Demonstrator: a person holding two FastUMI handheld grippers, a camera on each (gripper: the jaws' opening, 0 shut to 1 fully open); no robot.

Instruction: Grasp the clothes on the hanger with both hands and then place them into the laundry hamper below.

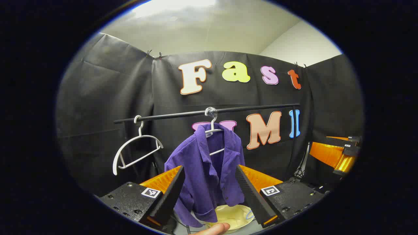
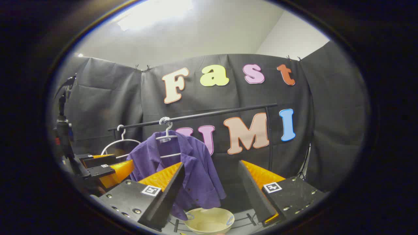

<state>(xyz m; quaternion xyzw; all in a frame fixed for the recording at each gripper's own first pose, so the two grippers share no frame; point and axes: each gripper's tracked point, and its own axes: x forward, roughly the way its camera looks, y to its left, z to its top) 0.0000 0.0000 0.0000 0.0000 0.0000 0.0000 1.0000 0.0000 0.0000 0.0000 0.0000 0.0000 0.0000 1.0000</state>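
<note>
I have both the left hand-held gripper and right hand-held gripper wide open short of the purple shirt at frame centre; tugging could unhook its hanger and miss the hamper.

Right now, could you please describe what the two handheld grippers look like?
Each gripper, left gripper and right gripper, has a black bolted body, a small square black-and-white marker tag on each side, ribbed orange panels and two long wedge-shaped fingers.
</note>
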